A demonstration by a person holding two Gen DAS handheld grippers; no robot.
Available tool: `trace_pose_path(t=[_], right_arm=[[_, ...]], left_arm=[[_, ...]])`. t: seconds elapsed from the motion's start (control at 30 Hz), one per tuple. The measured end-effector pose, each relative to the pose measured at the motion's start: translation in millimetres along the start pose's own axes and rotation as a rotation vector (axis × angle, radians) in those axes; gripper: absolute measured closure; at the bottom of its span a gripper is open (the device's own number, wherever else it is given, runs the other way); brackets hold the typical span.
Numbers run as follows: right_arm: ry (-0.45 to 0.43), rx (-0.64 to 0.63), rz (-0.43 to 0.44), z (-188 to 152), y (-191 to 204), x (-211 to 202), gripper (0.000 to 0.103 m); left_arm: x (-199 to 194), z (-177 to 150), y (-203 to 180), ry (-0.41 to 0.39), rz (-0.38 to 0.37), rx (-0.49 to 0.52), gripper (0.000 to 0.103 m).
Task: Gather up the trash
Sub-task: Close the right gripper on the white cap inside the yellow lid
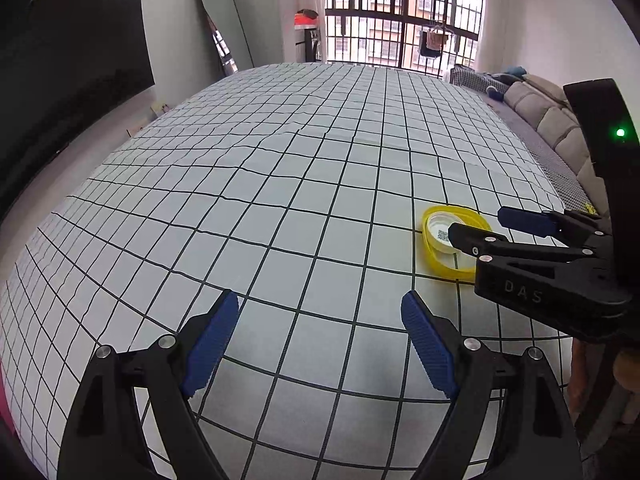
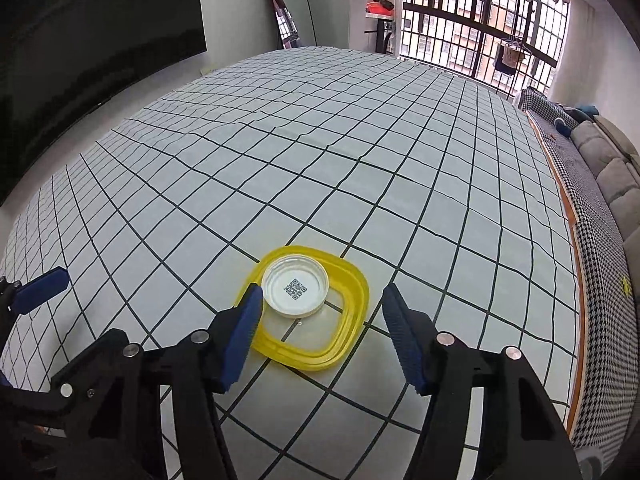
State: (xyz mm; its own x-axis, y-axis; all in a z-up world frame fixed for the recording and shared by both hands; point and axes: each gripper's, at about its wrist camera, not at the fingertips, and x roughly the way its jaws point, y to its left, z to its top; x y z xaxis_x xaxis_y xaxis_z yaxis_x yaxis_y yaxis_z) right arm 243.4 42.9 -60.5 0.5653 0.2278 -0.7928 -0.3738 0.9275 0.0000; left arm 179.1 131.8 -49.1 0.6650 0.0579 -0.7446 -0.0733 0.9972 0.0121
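Observation:
A yellow-rimmed container lid (image 2: 352,284) with a clear middle lies flat on the checked tablecloth (image 2: 280,140). A small white round lid (image 2: 296,290) with a QR code rests inside its far part. My right gripper (image 2: 322,289) hovers over them, open, its jaws straddling the yellow lid; the left pad (image 2: 244,328) overlaps the rim and the right pad stands just outside it. In the left wrist view the right gripper (image 1: 478,222) covers part of the yellow lid (image 1: 436,258) and the white lid (image 1: 438,232). My left gripper (image 1: 320,298) is open over bare cloth, left of the lids.
The table's right edge (image 2: 576,240) borders a grey sofa (image 2: 612,168). A dark screen (image 1: 80,60) hangs on the left wall, a mirror (image 1: 224,20) leans at the back, and a barred window (image 1: 400,12) lies beyond. One left gripper pad (image 2: 44,286) shows at the right wrist view's left edge.

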Motion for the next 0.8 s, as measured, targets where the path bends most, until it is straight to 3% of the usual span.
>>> trace_pose_path(t=[0.67, 0.73, 0.8], right_arm=[[0.044, -0.08, 0.006, 5, 19, 21, 0.043], [0.044, -0.09, -0.002, 6, 23, 24, 0.044], [0.039, -0.099, -0.014, 6, 24, 24, 0.054]], left_arm=[[-1, 2, 2, 0.005, -0.009, -0.002, 0.021], [-1, 2, 2, 0.004, -0.009, -0.002, 0.021], [-1, 2, 2, 0.004, -0.009, -0.003, 0.021]])
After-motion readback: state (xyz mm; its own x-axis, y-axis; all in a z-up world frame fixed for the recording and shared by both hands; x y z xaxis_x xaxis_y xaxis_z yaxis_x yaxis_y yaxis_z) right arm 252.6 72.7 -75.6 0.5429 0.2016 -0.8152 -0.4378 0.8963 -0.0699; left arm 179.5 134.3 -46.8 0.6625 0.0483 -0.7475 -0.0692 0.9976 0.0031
